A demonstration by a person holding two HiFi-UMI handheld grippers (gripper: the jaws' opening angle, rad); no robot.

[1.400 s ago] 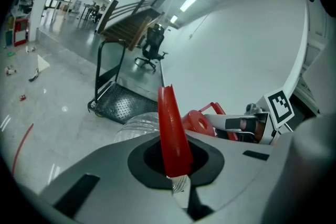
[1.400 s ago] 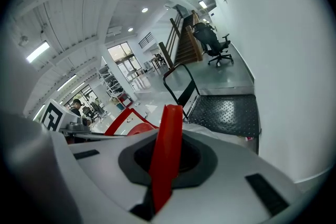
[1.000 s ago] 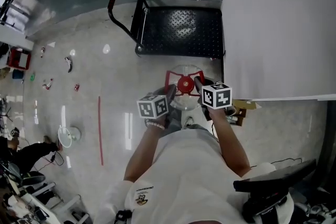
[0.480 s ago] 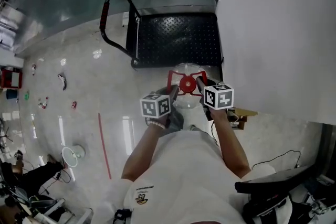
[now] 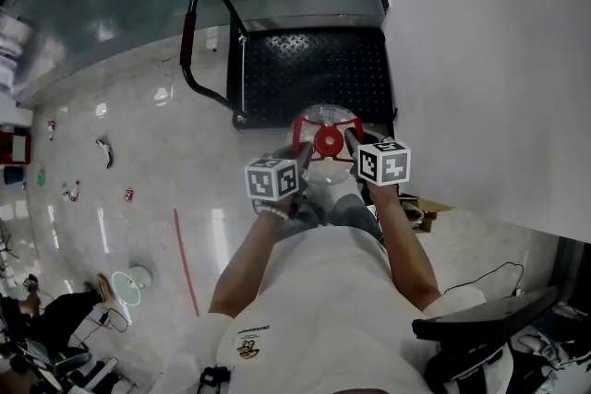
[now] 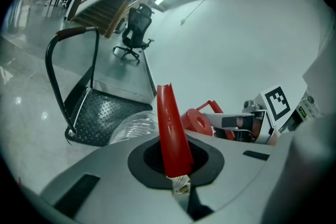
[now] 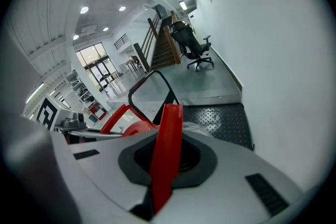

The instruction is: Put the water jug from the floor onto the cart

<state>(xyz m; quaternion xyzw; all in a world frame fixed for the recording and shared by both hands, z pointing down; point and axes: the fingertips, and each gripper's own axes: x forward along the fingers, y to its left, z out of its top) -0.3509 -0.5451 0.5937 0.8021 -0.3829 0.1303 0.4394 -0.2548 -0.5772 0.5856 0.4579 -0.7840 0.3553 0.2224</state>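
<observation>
The water jug (image 5: 325,163) is a clear container with a red cap (image 5: 328,141) and a red handle (image 6: 170,128). It hangs between the two grippers, directly in front of the person (image 5: 323,291), at the near edge of the cart (image 5: 314,74). In the head view its far side overlaps the near edge of the cart's black tread-plate deck. No view shows whether its base touches the deck.

Left gripper (image 5: 302,156): jaws clenched on the left strip of the red handle. In the left gripper view the strip rises upright from between the jaws, with the clear jug body and the red cap just beyond it.

Right gripper (image 5: 352,141): jaws clenched on the right strip of the same handle. In the right gripper view the strip stands slightly tilted between the jaws.

The grippers face each other across the cap, one on each side.

The cart stands far of the jug, with its right edge close along the white wall (image 5: 480,60). Its black push handle (image 5: 199,32), which has a red grip section, rises at the left end of the deck. The glossy floor (image 5: 138,161) extends to the left. An office chair (image 7: 193,45) stands well beyond the cart.
</observation>
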